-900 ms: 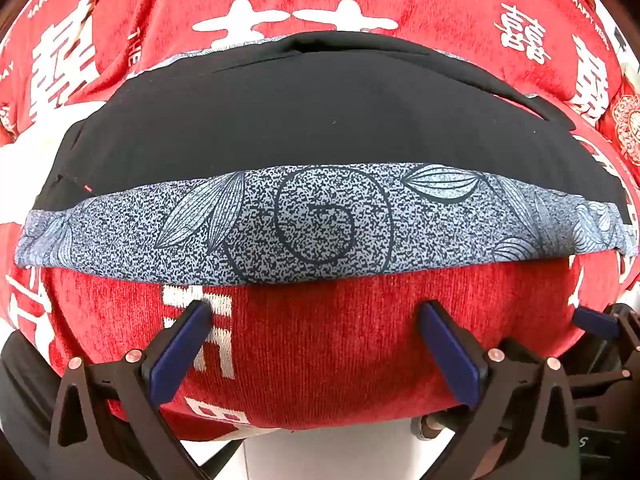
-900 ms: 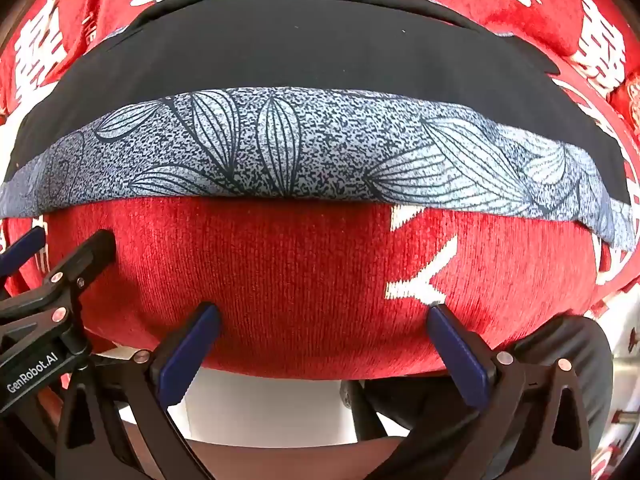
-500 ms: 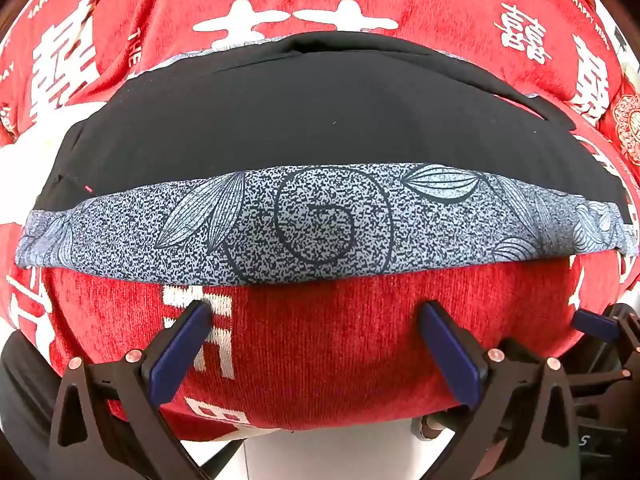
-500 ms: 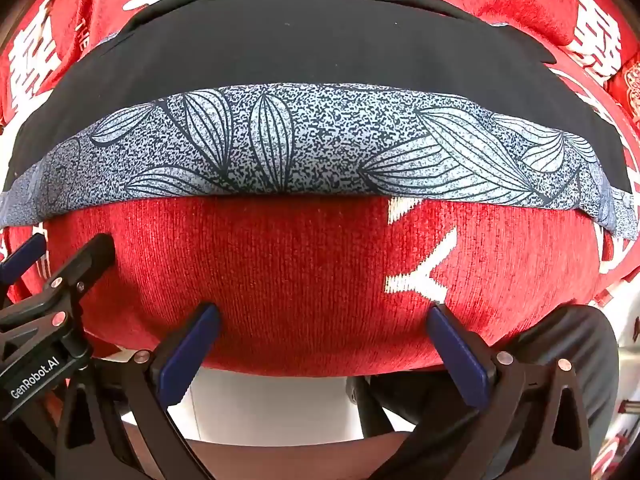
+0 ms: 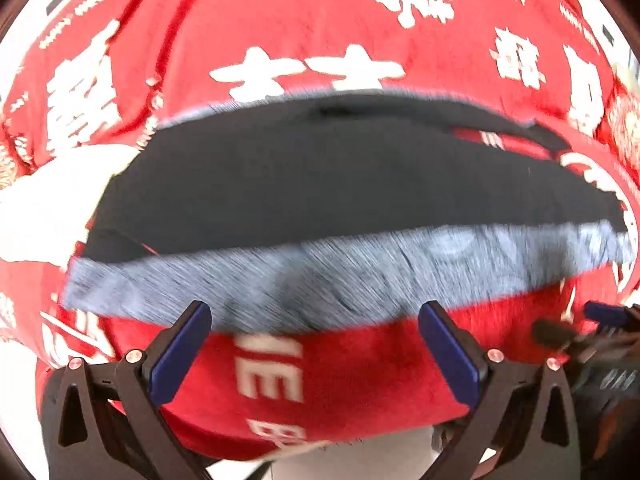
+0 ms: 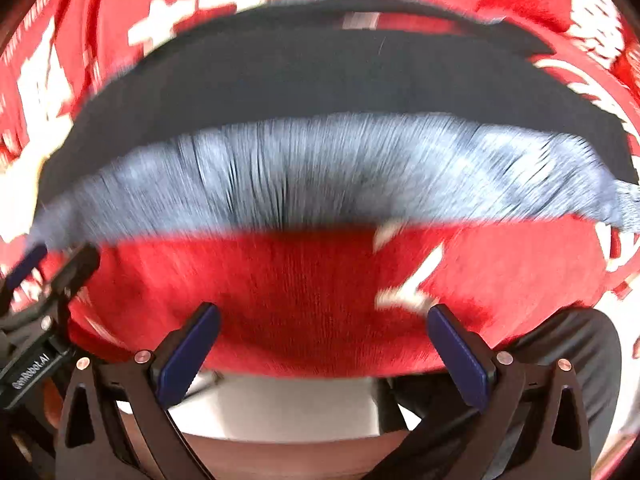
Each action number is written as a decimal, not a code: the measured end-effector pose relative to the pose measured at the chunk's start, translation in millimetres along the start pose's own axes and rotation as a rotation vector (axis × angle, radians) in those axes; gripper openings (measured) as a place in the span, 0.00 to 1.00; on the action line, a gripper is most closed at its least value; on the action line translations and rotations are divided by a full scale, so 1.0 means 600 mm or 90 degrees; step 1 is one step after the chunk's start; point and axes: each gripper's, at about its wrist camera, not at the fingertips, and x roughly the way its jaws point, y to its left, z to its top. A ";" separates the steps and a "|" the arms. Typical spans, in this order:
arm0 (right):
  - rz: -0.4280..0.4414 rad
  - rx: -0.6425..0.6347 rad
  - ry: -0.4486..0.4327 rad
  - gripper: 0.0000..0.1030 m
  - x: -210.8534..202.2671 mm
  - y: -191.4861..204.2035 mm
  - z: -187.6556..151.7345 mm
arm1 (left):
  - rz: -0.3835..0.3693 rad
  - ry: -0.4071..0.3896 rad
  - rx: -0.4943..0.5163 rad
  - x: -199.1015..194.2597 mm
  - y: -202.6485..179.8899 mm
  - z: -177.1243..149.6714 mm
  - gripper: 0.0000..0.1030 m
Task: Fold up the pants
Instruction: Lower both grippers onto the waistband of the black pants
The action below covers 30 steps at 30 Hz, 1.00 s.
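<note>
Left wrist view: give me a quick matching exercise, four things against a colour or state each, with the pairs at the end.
Things:
1. pants
2. waistband
3. tablecloth
4. left claw

Descriptions:
A. red with white lettering
B. open, nothing between its pads
C. black, spread flat
D. grey patterned strip along the near edge of the pants

Pairs: 1-C, 2-D, 3-A, 4-B
</note>
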 end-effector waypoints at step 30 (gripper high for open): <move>0.066 -0.024 -0.037 1.00 -0.068 0.061 0.143 | 0.018 0.101 -0.122 0.113 0.213 0.045 1.00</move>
